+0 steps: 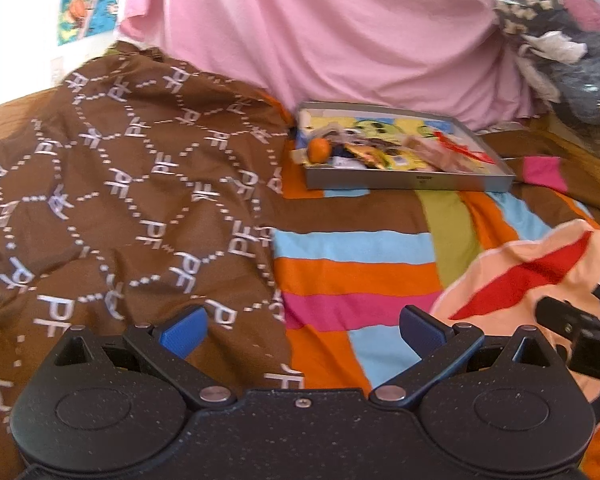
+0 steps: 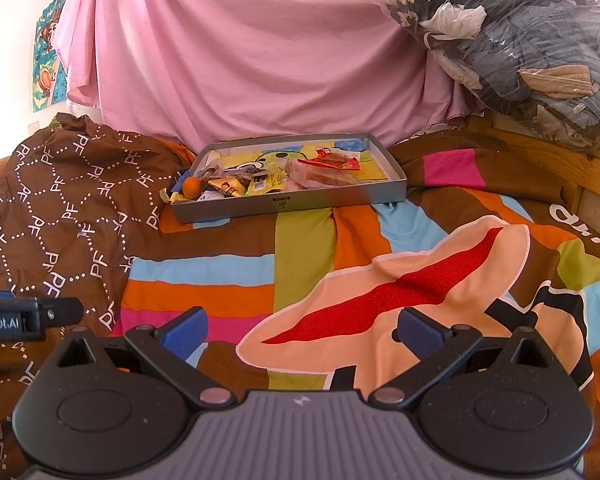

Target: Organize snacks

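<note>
A shallow grey tray (image 1: 412, 181) (image 2: 288, 203) lies on the bed ahead, holding several snacks. Among them are a small orange fruit (image 1: 319, 149) (image 2: 191, 186), a gold wrapper (image 2: 229, 187), a yellow packet (image 2: 261, 184) and a clear bag with a red label (image 2: 327, 173). My left gripper (image 1: 303, 330) is open and empty, low over the bedding, well short of the tray. My right gripper (image 2: 303, 330) is open and empty too, over the peach and red print. Each gripper shows at the edge of the other's view.
A brown patterned cloth (image 1: 112, 200) (image 2: 60, 208) is bunched on the left. A striped bedspread (image 1: 360, 272) (image 2: 228, 280) covers the bed. A pink sheet (image 2: 252, 52) hangs behind the tray. A clothes pile in plastic (image 2: 520, 44) sits at right above a wooden bed frame (image 2: 540, 152).
</note>
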